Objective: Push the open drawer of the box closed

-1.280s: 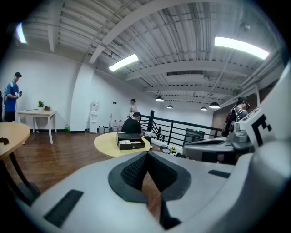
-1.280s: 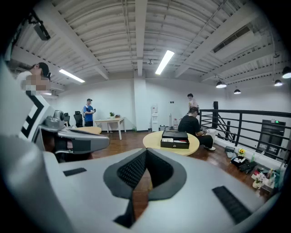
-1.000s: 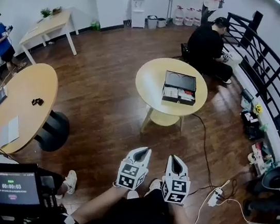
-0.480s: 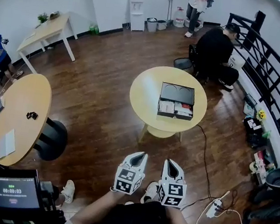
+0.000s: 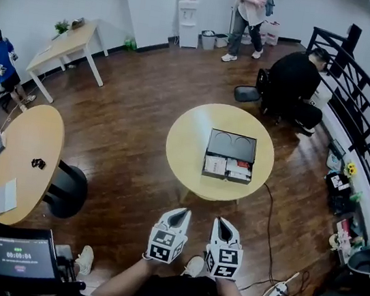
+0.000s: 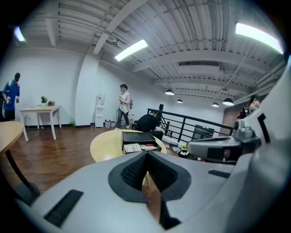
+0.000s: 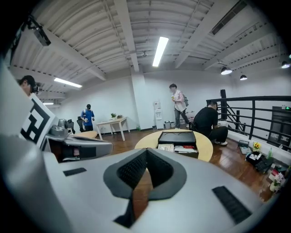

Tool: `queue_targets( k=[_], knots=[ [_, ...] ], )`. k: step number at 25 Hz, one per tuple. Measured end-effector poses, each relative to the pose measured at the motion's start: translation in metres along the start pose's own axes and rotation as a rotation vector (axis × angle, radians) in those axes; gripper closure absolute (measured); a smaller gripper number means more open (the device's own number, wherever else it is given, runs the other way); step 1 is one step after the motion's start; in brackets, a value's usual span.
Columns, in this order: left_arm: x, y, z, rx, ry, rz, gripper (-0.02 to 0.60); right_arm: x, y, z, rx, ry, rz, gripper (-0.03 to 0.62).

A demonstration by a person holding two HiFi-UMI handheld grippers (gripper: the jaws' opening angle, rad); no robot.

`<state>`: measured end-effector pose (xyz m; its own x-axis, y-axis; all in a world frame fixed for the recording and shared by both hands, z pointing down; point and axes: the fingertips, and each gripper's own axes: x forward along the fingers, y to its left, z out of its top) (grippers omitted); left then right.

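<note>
Black drawer (image 5: 227, 169) lay well ahead of left tongs (image 5: 181, 213) and right tongs (image 5: 221, 222), both closed, empty; a square frontal push seemed wise.

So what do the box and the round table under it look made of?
Box: black and matte, likely plastic or coated metal; its top shows little glare, and it is too distant to settle which. Round table: pale, smooth top, probably wood or laminate; no grain is visible.
</note>
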<state>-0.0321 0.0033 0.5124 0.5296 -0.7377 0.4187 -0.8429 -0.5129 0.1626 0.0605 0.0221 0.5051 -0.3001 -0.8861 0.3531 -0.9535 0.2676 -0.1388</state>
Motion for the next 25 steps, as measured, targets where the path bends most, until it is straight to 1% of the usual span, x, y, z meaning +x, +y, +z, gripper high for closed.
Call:
queue_targets(
  k=[5,9,13,17,21,25],
  knots=[
    [0.033,-0.002,0.007,0.011,0.009,0.007,0.581,0.021,-0.032,0.001,0.019,-0.001,-0.007,0.589],
    [0.061,0.017,0.014,-0.001,0.025,0.012,0.581,0.052,-0.047,0.001,0.033,0.017,-0.008,0.589],
    [0.059,0.037,0.014,-0.004,0.032,0.059,0.581,0.050,-0.045,0.003,0.021,0.003,-0.009,0.589],
    [0.055,0.041,0.020,0.010,0.014,0.088,0.581,0.047,-0.050,0.003,0.013,0.004,-0.023,0.589],
    [0.062,0.040,0.019,0.011,0.018,0.070,0.581,0.054,-0.057,-0.002,-0.022,0.016,-0.048,0.589],
    [0.090,0.067,0.028,0.020,0.035,0.031,0.581,0.095,-0.060,0.000,-0.020,0.051,-0.082,0.589]
  ],
)
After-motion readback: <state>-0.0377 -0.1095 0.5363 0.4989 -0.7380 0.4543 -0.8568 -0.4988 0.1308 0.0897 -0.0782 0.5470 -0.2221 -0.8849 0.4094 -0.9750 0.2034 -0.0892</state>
